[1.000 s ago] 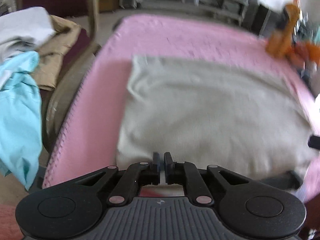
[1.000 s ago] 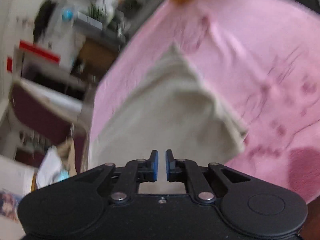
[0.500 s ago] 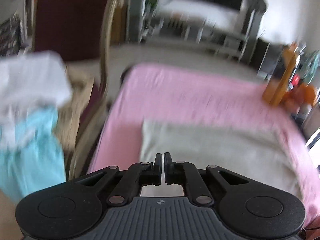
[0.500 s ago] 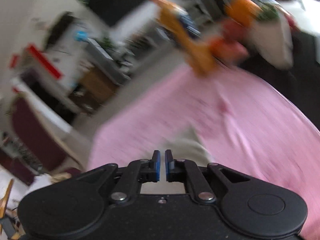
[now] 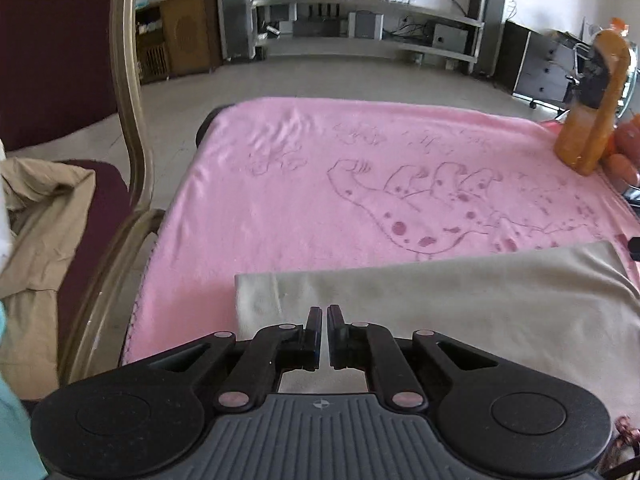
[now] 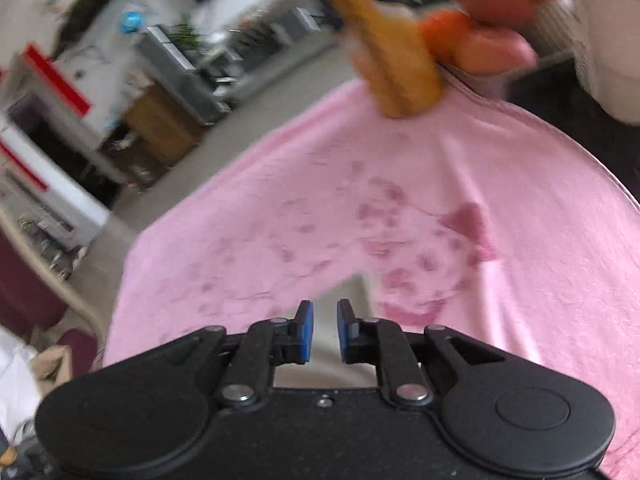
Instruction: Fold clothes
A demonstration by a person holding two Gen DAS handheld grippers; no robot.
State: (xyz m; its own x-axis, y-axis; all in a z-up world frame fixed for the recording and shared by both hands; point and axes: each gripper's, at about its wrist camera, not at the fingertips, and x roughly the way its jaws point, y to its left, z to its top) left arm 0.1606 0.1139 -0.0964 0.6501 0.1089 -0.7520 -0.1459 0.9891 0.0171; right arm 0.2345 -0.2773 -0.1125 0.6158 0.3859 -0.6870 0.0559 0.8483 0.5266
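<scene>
A folded beige garment [image 5: 460, 300] lies flat on the pink blanket [image 5: 300, 208], along the table's near edge. My left gripper [image 5: 324, 320] hovers over the garment's near left part, shut, with nothing between its fingers. In the right wrist view only a corner of the beige garment [image 6: 354, 292] shows, just past the fingertips. My right gripper [image 6: 325, 322] is over that corner with its blue pads [image 6: 306, 332] a small way apart and nothing held. That view is blurred.
A dark red chair [image 5: 108, 196] stands left of the table, holding beige clothes [image 5: 44, 232] and a teal cloth [image 5: 12, 420]. An orange giraffe toy [image 5: 592, 120] and orange-red toys [image 6: 480, 36] sit at the blanket's far right corner. Shelves and cabinets line the far wall.
Both grippers pulled back toward the near edge and tilted up, so less of the garment shows. The right pads have parted slightly. The garment lies still.
</scene>
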